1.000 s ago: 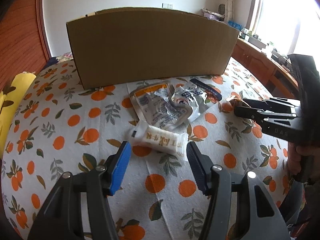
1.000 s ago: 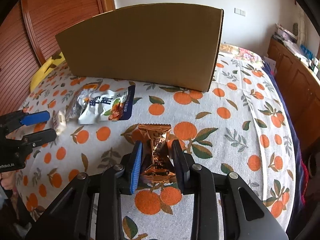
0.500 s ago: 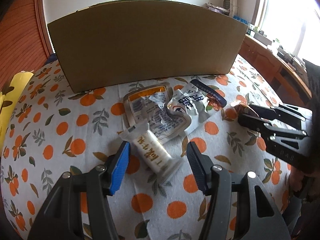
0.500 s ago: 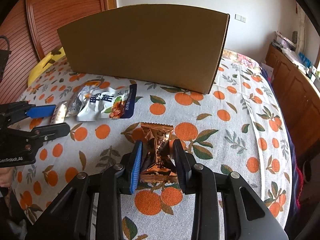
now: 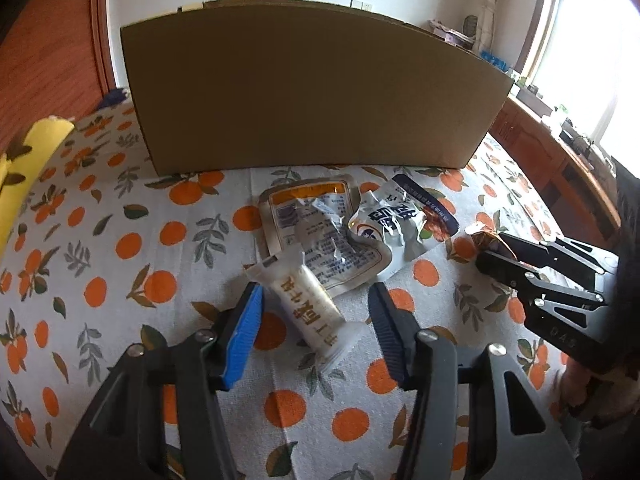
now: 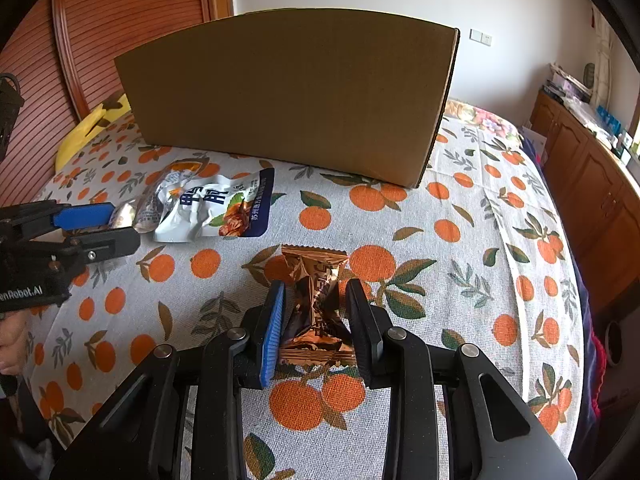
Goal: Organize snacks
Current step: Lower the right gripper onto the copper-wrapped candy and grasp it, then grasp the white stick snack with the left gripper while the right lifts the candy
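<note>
Snacks lie on the orange-print cloth in front of the tall brown cardboard box. The white cylindrical snack pack with brown lettering sits between the wide-open jaws of the left gripper, its long axis slanting from near right to far left, so closing now would probably catch it askew. Beside it lie 2 flat foil pouches. To the right, the right gripper pinches a copper-coloured foil candy, jaws narrow.
</note>
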Tool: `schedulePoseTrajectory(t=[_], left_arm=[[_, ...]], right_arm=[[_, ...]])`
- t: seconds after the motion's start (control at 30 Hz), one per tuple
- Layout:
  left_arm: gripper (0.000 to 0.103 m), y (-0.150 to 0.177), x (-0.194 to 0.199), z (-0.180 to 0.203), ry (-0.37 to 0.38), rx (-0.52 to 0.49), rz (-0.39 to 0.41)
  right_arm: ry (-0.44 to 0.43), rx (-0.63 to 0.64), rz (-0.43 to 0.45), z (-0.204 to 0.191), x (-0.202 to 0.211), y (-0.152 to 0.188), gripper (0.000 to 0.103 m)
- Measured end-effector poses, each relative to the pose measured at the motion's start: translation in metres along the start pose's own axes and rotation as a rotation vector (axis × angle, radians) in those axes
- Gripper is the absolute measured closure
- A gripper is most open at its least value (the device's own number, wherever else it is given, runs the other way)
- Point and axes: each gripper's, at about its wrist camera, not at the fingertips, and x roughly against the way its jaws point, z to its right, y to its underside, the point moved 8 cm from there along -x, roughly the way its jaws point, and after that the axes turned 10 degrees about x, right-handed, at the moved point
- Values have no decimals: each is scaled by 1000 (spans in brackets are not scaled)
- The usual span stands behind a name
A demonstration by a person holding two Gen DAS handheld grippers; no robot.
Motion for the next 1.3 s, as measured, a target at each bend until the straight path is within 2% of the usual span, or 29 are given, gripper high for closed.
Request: schedulePoseTrajectory(t=[0.13,0.2,0.53,0.9,1.07,1.3], left_arm=[[69,1,2,0,-27,-26,17],[82,3,4,1,-48,-56,31],[83,14,17,2,-61,-121,31],[83,14,38,9,-26,-133,87],[83,11,44,8,-15,-121,100],[83,11,52,5,-13,-118,119]], right_arm=[[-1,0,0,-1,0,0,72],[-1,0,0,-1,0,0,72],[-1,-2,1,-1,0,0,72],[1,-2,2,-1,0,0,73],[-8,2,8,-2,1,0,81],[-18,-29,40,4,9,-2,83]])
